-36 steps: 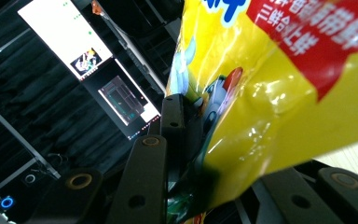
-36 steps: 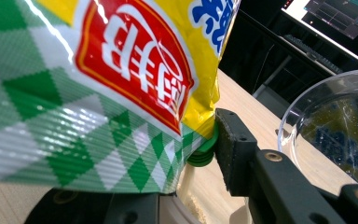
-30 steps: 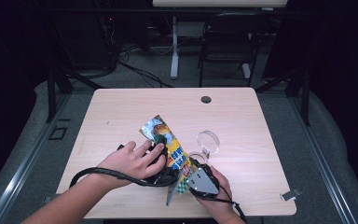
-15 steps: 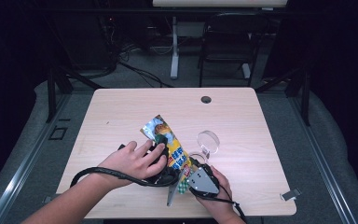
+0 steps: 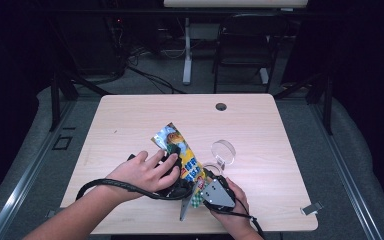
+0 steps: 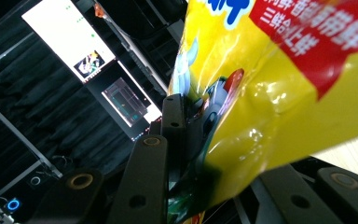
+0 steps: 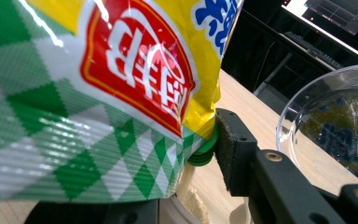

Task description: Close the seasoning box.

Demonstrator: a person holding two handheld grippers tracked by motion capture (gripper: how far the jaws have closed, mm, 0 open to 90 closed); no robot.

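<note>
Both grippers grasp one snack bag (image 5: 180, 150) near the table's (image 5: 130, 115) front edge. Clenched on the bag's middle, the left gripper (image 5: 172, 172) sits under the person's left hand (image 5: 142, 172); in the left gripper view its black jaws close on the yellow foil (image 6: 270, 112), which rises above and to the right of them. Just right of it and nearer the person, the right gripper (image 5: 205, 182), held by the right hand (image 5: 230, 200), pinches the bag's green-and-white checked end (image 7: 74, 154), the foil spreading up and left from its jaw. Just beyond the right gripper's jaws stands a clear round dish (image 5: 223, 151), seen close at their right in the right gripper view (image 7: 335, 121).
</note>
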